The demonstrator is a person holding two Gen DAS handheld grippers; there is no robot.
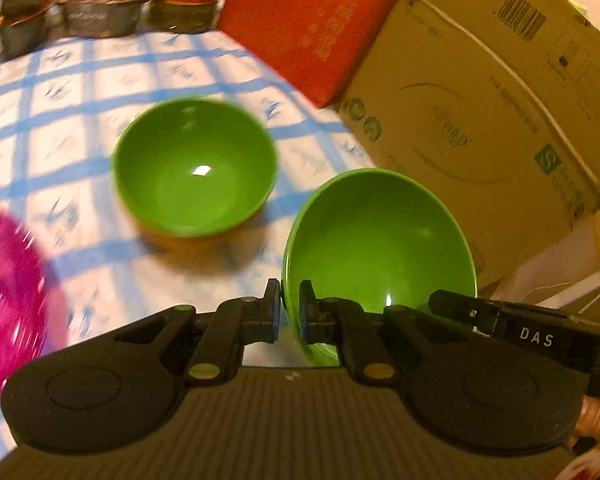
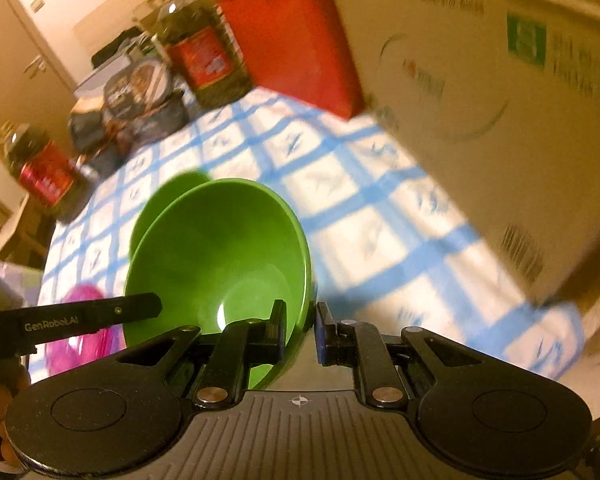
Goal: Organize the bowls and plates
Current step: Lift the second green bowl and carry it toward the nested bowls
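Blue-checked counter (image 1: 80,92) carries the scene: nearest, the left gripper (image 1: 290,312) and right gripper (image 2: 302,328), marked "DAS" and "GenRobot.AI", each have jaws pinching opposite rims of a tilted green bowl (image 1: 380,240), seemingly to nest it into the second green bowl (image 1: 196,168) mid-counter, short of the far-edge cardboard box (image 1: 500,100).

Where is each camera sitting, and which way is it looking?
Left wrist: sits behind the left claw, looking forward over the checked table; claw pinches the held bowl, second bowl beyond.
Right wrist: sits behind the right claw, facing the jars; claw pinches the same held bowl.
Shared: both bowls, red bag, cardboard box.
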